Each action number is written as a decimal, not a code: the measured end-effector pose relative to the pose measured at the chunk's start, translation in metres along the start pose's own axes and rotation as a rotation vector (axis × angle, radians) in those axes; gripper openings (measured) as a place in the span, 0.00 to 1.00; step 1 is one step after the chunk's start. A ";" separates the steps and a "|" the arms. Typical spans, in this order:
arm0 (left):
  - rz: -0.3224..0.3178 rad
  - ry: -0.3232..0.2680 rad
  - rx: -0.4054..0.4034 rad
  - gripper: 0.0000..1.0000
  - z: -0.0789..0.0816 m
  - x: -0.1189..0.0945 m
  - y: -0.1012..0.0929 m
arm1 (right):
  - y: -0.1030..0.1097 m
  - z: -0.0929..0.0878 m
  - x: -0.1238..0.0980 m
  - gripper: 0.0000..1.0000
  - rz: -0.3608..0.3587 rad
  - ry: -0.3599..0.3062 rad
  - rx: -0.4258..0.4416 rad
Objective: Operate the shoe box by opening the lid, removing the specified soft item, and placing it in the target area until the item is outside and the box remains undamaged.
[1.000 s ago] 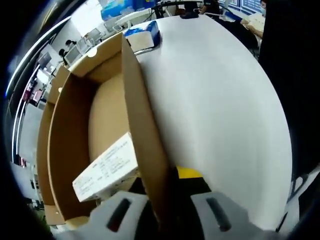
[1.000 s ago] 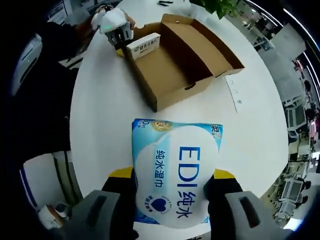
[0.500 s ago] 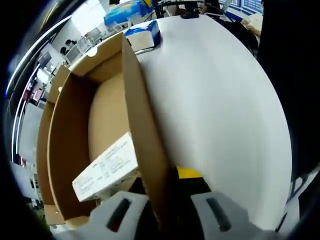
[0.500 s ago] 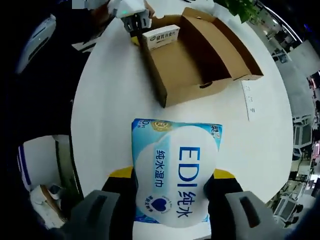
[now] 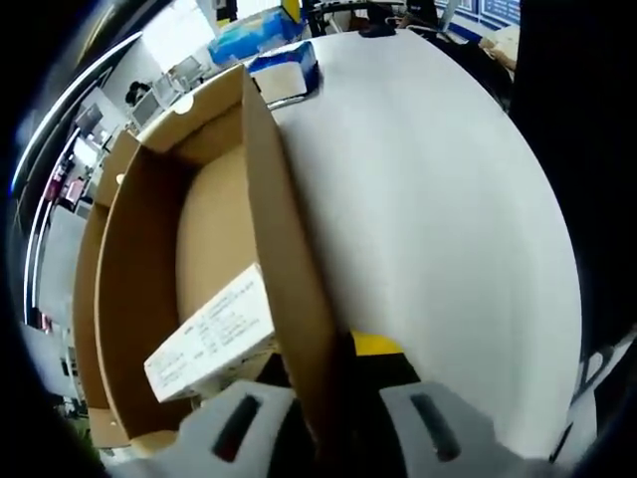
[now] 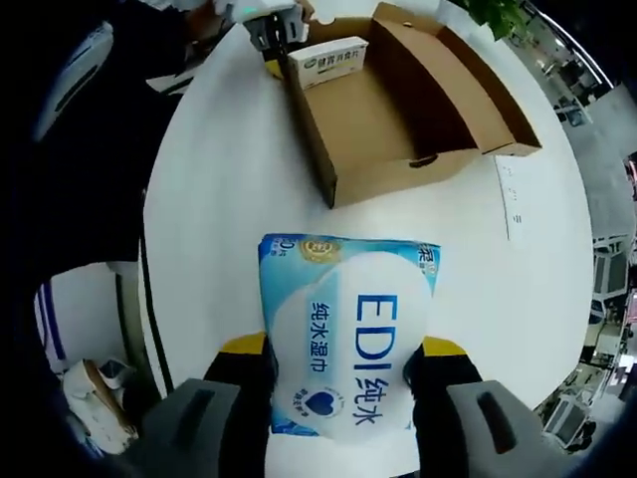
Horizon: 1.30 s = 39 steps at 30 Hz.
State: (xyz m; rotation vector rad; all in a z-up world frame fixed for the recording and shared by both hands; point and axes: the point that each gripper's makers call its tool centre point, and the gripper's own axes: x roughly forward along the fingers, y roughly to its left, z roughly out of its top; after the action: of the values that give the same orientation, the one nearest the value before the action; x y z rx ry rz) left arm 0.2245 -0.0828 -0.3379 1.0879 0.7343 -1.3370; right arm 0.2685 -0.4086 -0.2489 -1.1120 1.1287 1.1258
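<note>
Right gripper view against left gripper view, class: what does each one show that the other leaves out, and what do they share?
Right gripper view alone: the right tool clamping the blue wet wipes pack above the table, and the box's folded-back lid. Left gripper view alone: a close look along the box wall pinched between the left tool's jaws. Shared: the open shoe box, the small white carton inside it, the white table.

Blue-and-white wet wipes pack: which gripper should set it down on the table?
Right. The right gripper already clamps the blue-and-white wet wipes pack over bare round white table, outside the open cardboard shoe box. The left gripper is busy, pinching the box's side wall.
</note>
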 end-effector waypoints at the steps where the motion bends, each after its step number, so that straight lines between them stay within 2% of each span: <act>1: 0.000 0.000 0.001 0.07 0.000 0.000 0.000 | 0.000 -0.002 0.002 0.54 0.001 0.007 -0.001; 5: 0.000 0.000 0.002 0.07 0.000 0.000 0.000 | -0.002 -0.005 0.004 0.54 -0.002 0.021 -0.036; 12: 0.000 0.000 0.002 0.07 0.000 0.000 0.000 | -0.002 -0.002 0.009 0.56 0.009 0.006 -0.019; 18: -0.001 -0.002 0.001 0.07 0.000 0.001 0.001 | -0.001 -0.003 0.015 0.59 0.033 -0.035 0.004; 26: 0.000 -0.004 0.003 0.07 0.000 0.001 0.001 | -0.001 -0.002 0.018 0.61 0.026 -0.074 0.007; 39: -0.006 -0.006 0.008 0.07 0.000 0.001 0.001 | -0.002 0.000 0.020 0.65 -0.024 -0.161 0.047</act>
State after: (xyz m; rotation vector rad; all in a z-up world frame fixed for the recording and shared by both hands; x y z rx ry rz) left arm 0.2259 -0.0831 -0.3383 1.0889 0.7287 -1.3486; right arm 0.2724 -0.4071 -0.2682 -0.9790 1.0085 1.1430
